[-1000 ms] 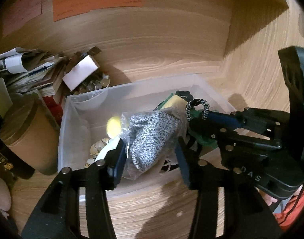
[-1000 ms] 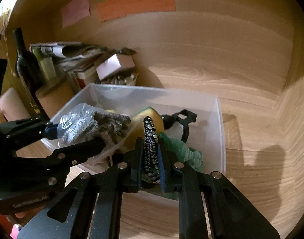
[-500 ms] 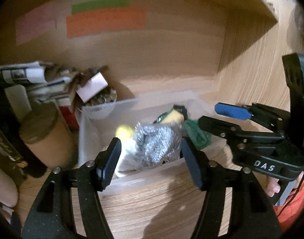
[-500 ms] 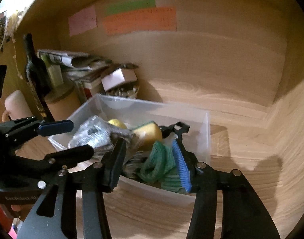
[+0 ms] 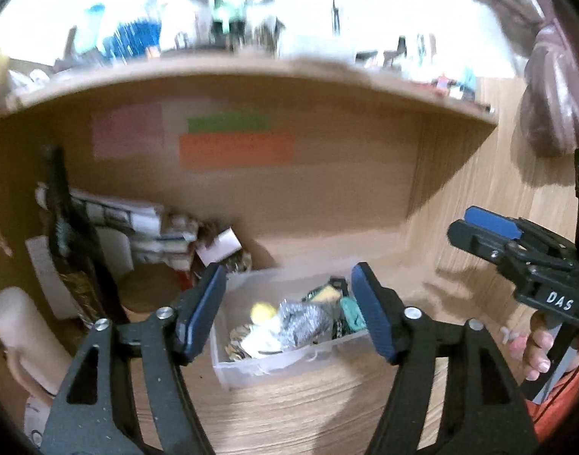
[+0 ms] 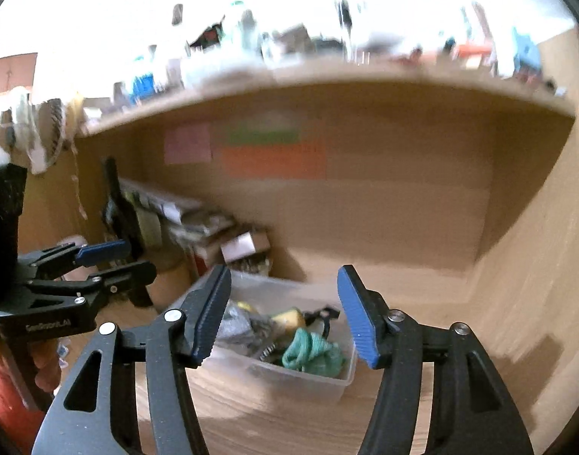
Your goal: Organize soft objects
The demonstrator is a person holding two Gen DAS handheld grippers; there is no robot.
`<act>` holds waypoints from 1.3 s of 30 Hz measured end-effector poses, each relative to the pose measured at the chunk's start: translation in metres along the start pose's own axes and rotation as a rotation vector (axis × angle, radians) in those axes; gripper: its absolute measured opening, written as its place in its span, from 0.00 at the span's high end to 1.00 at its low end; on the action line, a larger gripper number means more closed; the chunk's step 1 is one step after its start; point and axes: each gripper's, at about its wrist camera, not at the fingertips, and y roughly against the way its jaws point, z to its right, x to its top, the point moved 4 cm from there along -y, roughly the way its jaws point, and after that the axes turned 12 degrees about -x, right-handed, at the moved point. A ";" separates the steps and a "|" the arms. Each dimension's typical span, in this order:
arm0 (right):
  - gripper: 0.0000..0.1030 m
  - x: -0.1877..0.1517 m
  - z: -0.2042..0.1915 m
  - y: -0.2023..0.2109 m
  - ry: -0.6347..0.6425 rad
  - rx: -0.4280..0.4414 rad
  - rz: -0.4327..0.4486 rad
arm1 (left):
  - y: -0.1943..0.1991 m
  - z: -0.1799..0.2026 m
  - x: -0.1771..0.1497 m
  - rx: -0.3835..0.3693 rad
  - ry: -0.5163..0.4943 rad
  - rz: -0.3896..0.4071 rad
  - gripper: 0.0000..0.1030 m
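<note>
A clear plastic bin [image 5: 274, 366] [image 6: 308, 379] sits on the wooden desk inside a cubby. In it lie a bagged grey knit item [image 5: 306, 320] [image 6: 232, 326], a yellow ball [image 5: 261, 311], a yellow sponge [image 6: 289, 318], a green cloth [image 6: 312, 352] and a black strap [image 6: 325, 313]. My left gripper [image 5: 291, 311] hovers above and in front of the bin, its jaws opening with nothing between them. My right gripper [image 6: 285, 314] hangs likewise before the bin, jaws opening and empty. Each gripper shows at the other view's edge.
Left of the bin stand a stack of papers [image 5: 137, 223], a small open box [image 5: 219, 244], a brown round lid [image 5: 149, 290] and a dark bottle [image 5: 61, 223]. A cluttered shelf [image 5: 251, 68] runs overhead. Coloured notes [image 5: 236, 149] are stuck to the back wall. A person's hand [image 5: 537, 345] holds the right gripper.
Both grippers let go, the left of the bagged knit item and the right of the black-and-white cord, opened, and drew back and up from the bin. The items now lie in the bin.
</note>
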 end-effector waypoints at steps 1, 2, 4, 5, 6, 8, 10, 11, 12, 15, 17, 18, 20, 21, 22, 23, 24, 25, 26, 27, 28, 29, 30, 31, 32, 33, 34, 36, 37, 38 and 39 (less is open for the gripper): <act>0.46 0.003 0.000 0.007 -0.004 0.001 0.020 | 0.007 0.002 0.002 0.006 -0.005 0.018 0.28; 0.43 0.006 0.001 0.013 -0.008 0.002 0.039 | 0.015 0.005 0.004 0.009 -0.010 0.042 0.26; 0.30 0.010 0.000 0.027 -0.018 0.001 0.077 | 0.027 0.009 0.007 0.008 -0.010 0.067 0.21; 0.27 0.012 0.001 0.033 -0.024 -0.001 0.093 | 0.035 0.012 0.008 0.006 -0.010 0.081 0.17; 0.23 0.014 0.001 0.040 -0.030 -0.002 0.110 | 0.039 0.013 0.010 0.007 -0.009 0.093 0.14; 0.20 0.015 -0.001 0.050 -0.035 0.000 0.132 | 0.048 0.016 0.011 0.008 -0.008 0.112 0.09; 0.18 0.016 -0.002 0.059 -0.033 -0.002 0.143 | 0.057 0.021 0.009 0.008 -0.004 0.127 0.04; 0.16 0.016 -0.004 0.062 -0.030 -0.002 0.148 | 0.060 0.022 0.008 0.007 -0.003 0.134 0.03; 0.13 0.015 -0.005 0.064 -0.029 -0.003 0.153 | 0.064 0.025 0.008 0.007 -0.004 0.140 0.02; 0.00 0.013 -0.006 0.076 -0.034 -0.007 0.178 | 0.074 0.031 0.006 0.010 -0.008 0.153 0.01; 0.00 0.012 -0.007 0.086 -0.034 -0.010 0.198 | 0.079 0.034 0.004 0.013 -0.008 0.158 0.01; 0.00 0.012 -0.007 0.089 -0.032 -0.009 0.203 | 0.080 0.035 0.004 0.013 -0.009 0.159 0.00; 0.00 0.010 -0.009 0.095 -0.031 -0.007 0.210 | 0.085 0.038 0.002 0.015 -0.011 0.163 0.00; 0.00 0.008 -0.011 0.098 -0.031 -0.007 0.214 | 0.087 0.039 0.001 0.015 -0.014 0.166 0.00; 0.00 0.008 -0.012 0.100 -0.030 -0.007 0.216 | 0.089 0.041 0.000 0.018 -0.016 0.168 0.00; 0.00 0.007 -0.013 0.103 -0.029 -0.005 0.220 | 0.091 0.042 -0.001 0.021 -0.019 0.172 0.00; 0.00 0.006 -0.013 0.105 -0.028 -0.004 0.222 | 0.092 0.044 -0.001 0.022 -0.022 0.175 0.00; 0.00 0.006 -0.014 0.106 -0.028 -0.005 0.223 | 0.094 0.046 -0.002 0.022 -0.025 0.176 0.00; 0.00 0.005 -0.015 0.107 -0.029 -0.005 0.223 | 0.095 0.047 -0.003 0.023 -0.028 0.176 0.00; 0.00 0.005 -0.015 0.108 -0.029 -0.005 0.223 | 0.096 0.048 -0.003 0.024 -0.031 0.177 0.00; 0.00 0.004 -0.015 0.109 -0.030 -0.005 0.221 | 0.096 0.049 -0.003 0.025 -0.031 0.178 0.00; 0.00 0.003 -0.016 0.109 -0.031 -0.006 0.219 | 0.097 0.051 -0.004 0.023 -0.032 0.178 0.00; 0.00 0.003 -0.015 0.109 -0.034 -0.006 0.217 | 0.097 0.052 -0.005 0.025 -0.033 0.177 0.00; 0.00 0.002 -0.015 0.109 -0.037 -0.005 0.216 | 0.097 0.053 -0.005 0.027 -0.035 0.177 0.00; 0.00 0.002 -0.015 0.109 -0.039 -0.005 0.214 | 0.097 0.054 -0.006 0.029 -0.038 0.177 0.00; 0.00 0.001 -0.015 0.108 -0.043 -0.004 0.211 | 0.098 0.055 -0.006 0.029 -0.041 0.176 0.00; 0.00 0.001 -0.014 0.108 -0.044 -0.002 0.209 | 0.097 0.055 -0.006 0.029 -0.043 0.176 0.00; 0.00 0.000 -0.014 0.107 -0.047 0.000 0.204 | 0.097 0.057 -0.006 0.030 -0.043 0.174 0.00; 0.00 -0.001 -0.014 0.107 -0.048 0.000 0.202 | 0.097 0.058 -0.007 0.029 -0.043 0.173 0.00; 0.00 -0.001 -0.014 0.107 -0.049 0.001 0.200 | 0.096 0.058 -0.007 0.031 -0.044 0.173 0.00; 0.00 -0.002 -0.014 0.106 -0.048 0.002 0.198 | 0.096 0.058 -0.007 0.032 -0.043 0.172 0.00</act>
